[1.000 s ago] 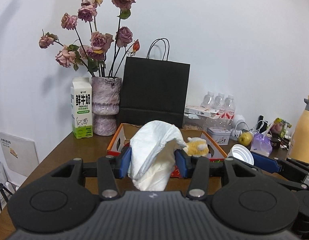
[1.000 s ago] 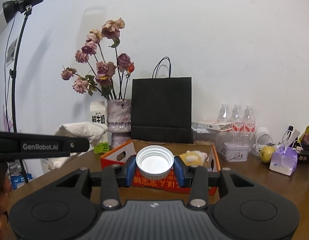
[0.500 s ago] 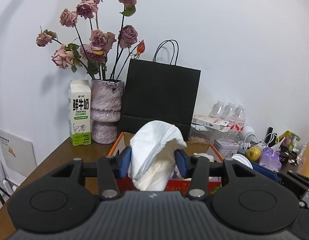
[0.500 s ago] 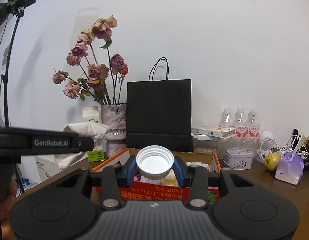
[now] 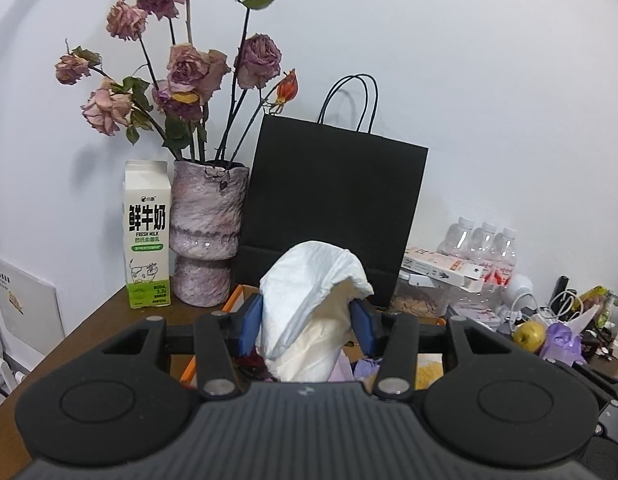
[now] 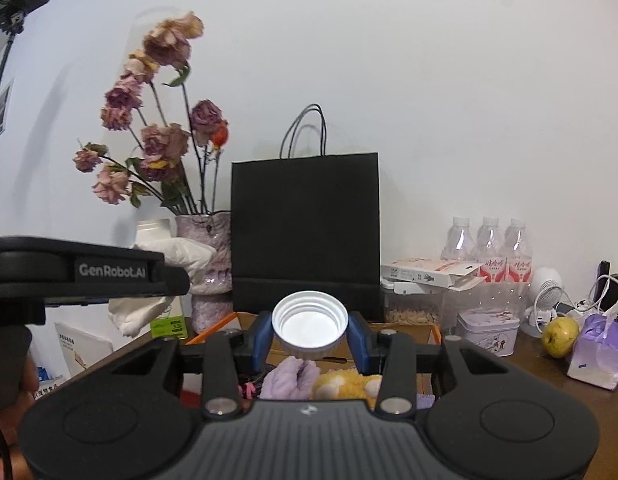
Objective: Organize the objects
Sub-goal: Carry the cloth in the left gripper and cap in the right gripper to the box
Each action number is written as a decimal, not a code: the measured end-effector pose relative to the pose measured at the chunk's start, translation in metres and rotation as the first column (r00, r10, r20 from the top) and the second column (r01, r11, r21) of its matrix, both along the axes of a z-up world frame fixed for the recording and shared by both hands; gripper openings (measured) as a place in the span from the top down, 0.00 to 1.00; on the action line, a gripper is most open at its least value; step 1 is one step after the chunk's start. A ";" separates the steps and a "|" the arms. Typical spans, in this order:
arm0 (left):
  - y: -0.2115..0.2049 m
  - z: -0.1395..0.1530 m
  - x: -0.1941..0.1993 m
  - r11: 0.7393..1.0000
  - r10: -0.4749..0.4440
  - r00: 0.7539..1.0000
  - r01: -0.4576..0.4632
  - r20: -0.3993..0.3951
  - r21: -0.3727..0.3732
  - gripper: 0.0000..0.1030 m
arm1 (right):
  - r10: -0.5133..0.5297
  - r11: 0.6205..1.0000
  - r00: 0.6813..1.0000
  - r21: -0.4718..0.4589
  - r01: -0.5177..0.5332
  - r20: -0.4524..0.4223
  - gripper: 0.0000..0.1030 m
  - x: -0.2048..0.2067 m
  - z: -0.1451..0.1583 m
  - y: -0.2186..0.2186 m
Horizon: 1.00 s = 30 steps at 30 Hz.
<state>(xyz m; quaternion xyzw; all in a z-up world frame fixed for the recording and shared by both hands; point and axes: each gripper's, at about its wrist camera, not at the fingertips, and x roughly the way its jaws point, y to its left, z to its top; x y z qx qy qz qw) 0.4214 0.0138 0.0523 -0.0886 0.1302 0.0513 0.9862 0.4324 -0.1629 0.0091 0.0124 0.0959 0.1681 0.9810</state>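
My left gripper is shut on a crumpled white tissue, held over the near end of an orange cardboard box. From the right wrist view that same tissue sticks out of the left gripper's black body at the left. My right gripper is shut on a white screw lid, its hollow side facing me, above the orange box. Inside the box lie a lilac plush and a yellow plush.
Behind the box stand a black paper bag, a vase of dried roses and a milk carton. At the right are water bottles, a small tin, a yellow-green fruit and a lilac pouch on the brown table.
Both grippers have travelled forward toward the wall and now hang over the orange box, each keeping its grip. The bag, vase and carton look larger and nearer.
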 end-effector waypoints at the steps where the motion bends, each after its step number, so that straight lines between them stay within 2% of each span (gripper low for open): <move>1: 0.001 0.000 0.005 1.000 0.003 1.000 -0.003 -0.002 -0.002 0.54 | -0.001 1.000 1.000 0.003 0.001 -0.005 0.62 0.006 0.000 0.000; 16: 0.007 -0.020 0.077 0.999 0.024 0.995 -0.027 -0.095 -0.024 0.54 | -0.020 1.000 0.997 0.014 0.021 -0.072 0.62 0.082 -0.013 -0.001; 30: 0.004 -0.042 0.118 0.998 0.065 0.984 -0.062 -0.164 0.023 0.54 | -0.016 0.998 0.992 -0.065 0.007 -0.128 0.62 0.120 -0.038 0.017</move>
